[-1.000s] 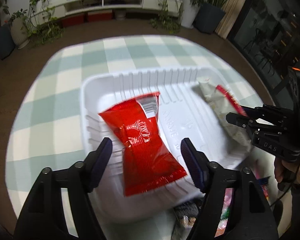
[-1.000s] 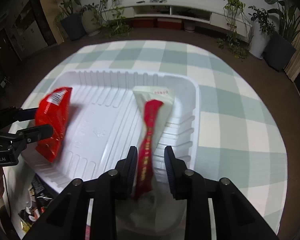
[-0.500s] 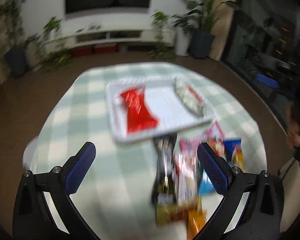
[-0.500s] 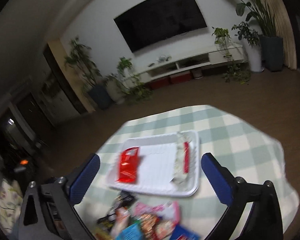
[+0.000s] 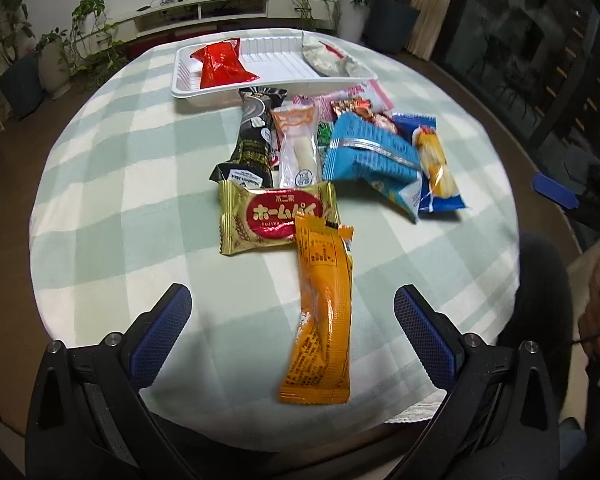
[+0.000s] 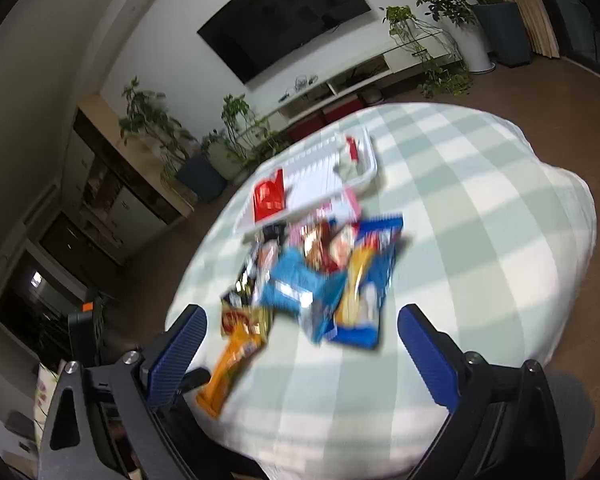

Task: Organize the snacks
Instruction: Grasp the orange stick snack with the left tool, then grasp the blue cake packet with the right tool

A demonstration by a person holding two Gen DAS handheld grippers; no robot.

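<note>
as seen from both wrist cameras: a round bench under a green-and-white check cloth carries a white tray at its far side and a loose heap of snack packets nearer the cameras.
orange packet: lies flat, nearest the left claw, long axis running away from the camera toward the tray; its far end overlaps the gold packet.
gold packet: long axis crosswise, red oval label facing up.
black packet and clear packet: side by side, long axes pointing toward the tray.
light blue packet: crumpled, lying slantwise, partly over the dark blue packet.
tray contents: red packet at the left end, pale packet with a red stripe at the right end, well apart.
left claw: spread wide, nothing pinched; tilted steeply down, the near half of the orange packet showing between its blue pads.
right claw: jaws wide and just closing, nothing between them; rolled so the scene looks tilted, view blurred; it appears at the right edge of the left view beside a hand.
room: wall television, low white shelf unit, potted plants, brown floor.
</note>
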